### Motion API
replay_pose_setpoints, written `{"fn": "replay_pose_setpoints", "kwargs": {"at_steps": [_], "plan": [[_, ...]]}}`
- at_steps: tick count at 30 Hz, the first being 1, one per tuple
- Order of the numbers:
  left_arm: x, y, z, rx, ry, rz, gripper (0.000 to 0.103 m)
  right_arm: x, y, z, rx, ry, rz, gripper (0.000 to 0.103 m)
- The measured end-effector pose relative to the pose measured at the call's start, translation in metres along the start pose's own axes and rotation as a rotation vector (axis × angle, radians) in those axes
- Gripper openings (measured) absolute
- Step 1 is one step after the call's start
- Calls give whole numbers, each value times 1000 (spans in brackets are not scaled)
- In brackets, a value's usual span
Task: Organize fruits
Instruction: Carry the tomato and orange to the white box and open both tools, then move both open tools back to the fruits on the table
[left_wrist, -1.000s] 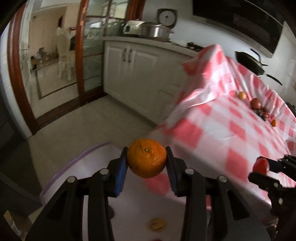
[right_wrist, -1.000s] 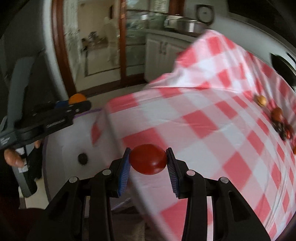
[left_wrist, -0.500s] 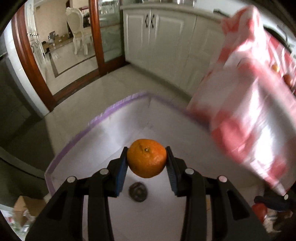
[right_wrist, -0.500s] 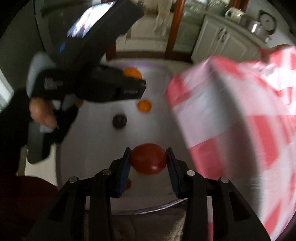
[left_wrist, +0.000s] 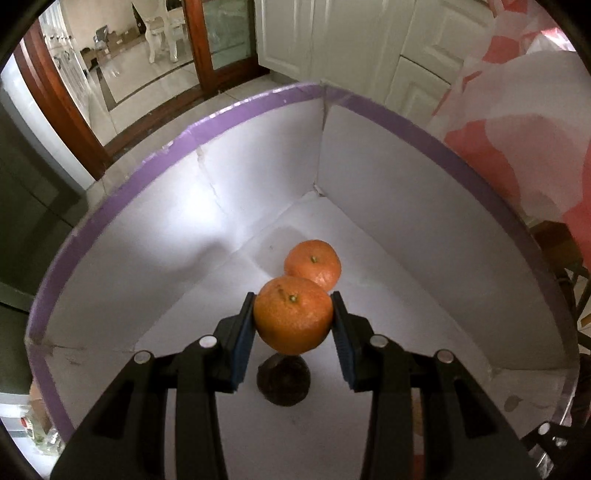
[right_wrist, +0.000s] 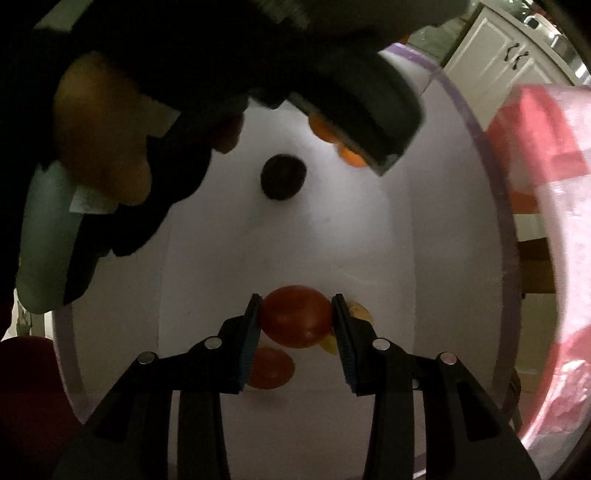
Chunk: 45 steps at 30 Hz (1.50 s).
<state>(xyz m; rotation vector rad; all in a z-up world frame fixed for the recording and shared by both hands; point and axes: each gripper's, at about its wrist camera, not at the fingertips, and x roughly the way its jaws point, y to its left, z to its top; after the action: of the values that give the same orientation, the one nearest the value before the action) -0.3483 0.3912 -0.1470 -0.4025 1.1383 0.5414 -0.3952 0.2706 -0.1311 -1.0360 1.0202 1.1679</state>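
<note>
White cabinet doors (left_wrist: 369, 48) and a wood-framed glass door (left_wrist: 218, 40) stand behind a white box with a purple rim (left_wrist: 236, 110), which sits beside a red-and-white checked tablecloth (right_wrist: 546, 155). Both grippers point steeply down into the box. The left gripper (left_wrist: 293, 319) is clamped on a mandarin (left_wrist: 292, 314), stem up, held above the box floor. A second mandarin (left_wrist: 314, 264) lies on the floor just beyond it, and a dark round fruit (left_wrist: 283, 382) sits below the held one. In the right wrist view, the right gripper (right_wrist: 295, 321) grips a red tomato (right_wrist: 295, 316). Beneath it lie another red tomato (right_wrist: 269, 367) and a yellowish item (right_wrist: 360, 314), perhaps a fruit, too hidden to name. The person's hand (right_wrist: 99, 140) holding the left gripper fills the upper left of that view.
</note>
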Motion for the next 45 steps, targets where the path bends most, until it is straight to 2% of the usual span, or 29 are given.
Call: {"fn": "replay_pose_setpoints", "kwargs": {"at_steps": [3,5,7,8,12,15,20,24,27,29,31,33,36,40,43,45], "plan": [[2,2,0,-13,9,-2,41,-1,0,-1,7,1,0,40],[3,5,3,-26,-3,-5,57,-4,-1,1,8,-9,-6,42],[-1,7,4,-42,-21,0,66,-10,2,3,13,-34,-7,59],[-3,7,4,-46,-27,1,72,-14,2,2,14,-45,-4,60],[-14,8,8,-49,-49,11,76,-35,0,-2,15,-103,-10,60],[-27,5,10,-49,-76,25,79,-64,-6,-7,28,-186,19,62],[-62,-5,23,-36,-166,57,83,-127,-18,-23,87,-361,48,68],[-99,-22,32,-7,-263,66,84,-178,-38,-39,146,-490,-13,73],[-138,-39,40,12,-402,53,94,-218,-61,-66,231,-592,-92,79],[-172,-59,42,22,-529,32,101,-241,-83,-95,306,-646,-159,83],[-196,-79,46,44,-602,-13,101,-253,-111,-123,384,-680,-217,87],[-215,-103,51,82,-639,-79,101,-265,-138,-159,492,-701,-264,87],[-237,-154,57,157,-655,-192,101,-280,-171,-208,636,-716,-337,87],[-248,-246,72,257,-634,-340,101,-285,-219,-267,799,-725,-455,87],[-236,-322,85,312,-636,-399,101,-276,-257,-305,924,-697,-522,87],[-221,-374,97,325,-600,-437,101,-267,-281,-327,997,-674,-540,87]]}}
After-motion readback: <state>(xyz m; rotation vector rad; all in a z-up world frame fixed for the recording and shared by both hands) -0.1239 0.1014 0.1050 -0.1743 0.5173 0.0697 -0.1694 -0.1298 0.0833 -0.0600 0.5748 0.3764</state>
